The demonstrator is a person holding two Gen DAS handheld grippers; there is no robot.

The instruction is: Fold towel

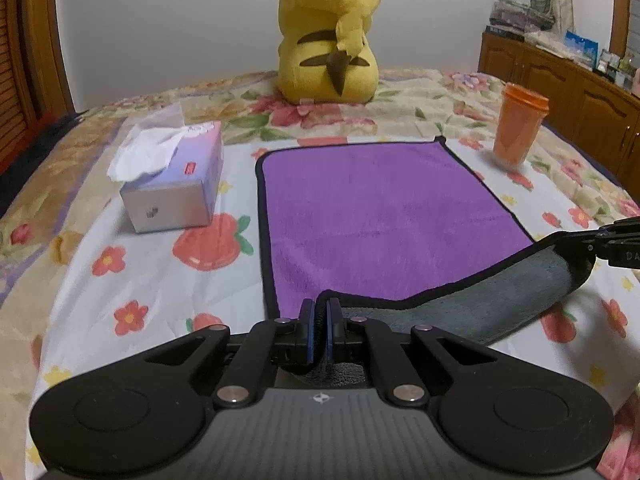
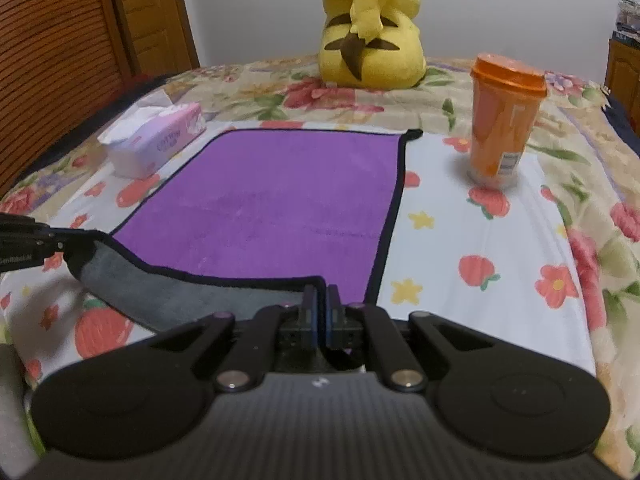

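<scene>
A purple towel (image 1: 380, 216) with a black hem and grey underside lies on the flowered bed sheet; it also shows in the right wrist view (image 2: 272, 208). My left gripper (image 1: 321, 308) is shut on its near left corner. My right gripper (image 2: 321, 296) is shut on its near right corner. Both corners are lifted, so the near edge hangs between them and shows its grey side (image 1: 480, 304). The right gripper shows at the right edge of the left wrist view (image 1: 616, 240), and the left gripper at the left edge of the right wrist view (image 2: 28, 244).
A tissue box (image 1: 172, 184) stands left of the towel. An orange lidded cup (image 1: 518, 128) stands right of it. A yellow plush toy (image 1: 328, 36) sits behind the towel. Wooden cabinets (image 1: 560, 80) stand at the far right, and a wooden door (image 2: 60, 60) at the left.
</scene>
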